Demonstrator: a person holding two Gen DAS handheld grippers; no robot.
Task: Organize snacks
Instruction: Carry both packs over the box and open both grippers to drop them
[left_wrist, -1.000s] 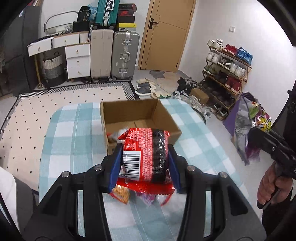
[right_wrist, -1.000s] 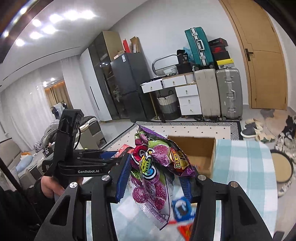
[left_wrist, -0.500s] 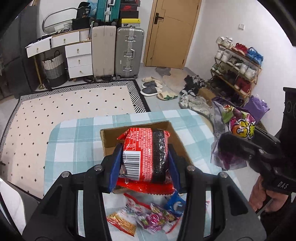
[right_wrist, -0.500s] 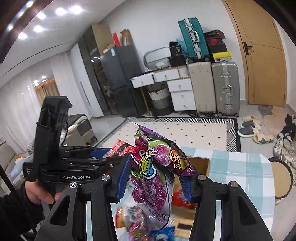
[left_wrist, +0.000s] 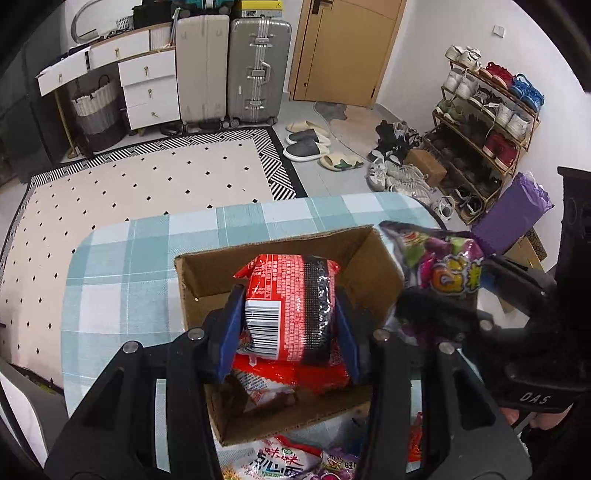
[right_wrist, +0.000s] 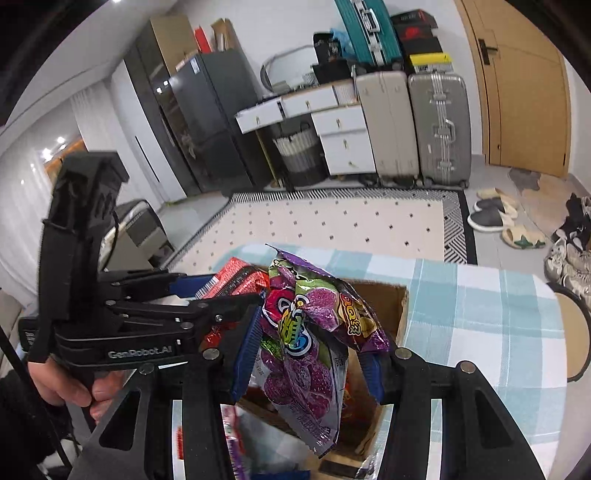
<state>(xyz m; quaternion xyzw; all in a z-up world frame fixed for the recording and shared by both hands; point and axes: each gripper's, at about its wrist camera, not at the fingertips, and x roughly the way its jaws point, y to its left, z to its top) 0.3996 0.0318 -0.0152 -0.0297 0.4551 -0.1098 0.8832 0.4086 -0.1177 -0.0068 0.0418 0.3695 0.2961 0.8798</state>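
Table: checked cloth, cardboard box near its front edge | left gripper squeezes red pack right above box | right gripper squeezes purple bag over box's right rim

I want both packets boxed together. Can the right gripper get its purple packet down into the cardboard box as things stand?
Probably yes. The right gripper holds the purple packet over the open cardboard box, but the left gripper with its red packet crowds the opening, so room looks tight.
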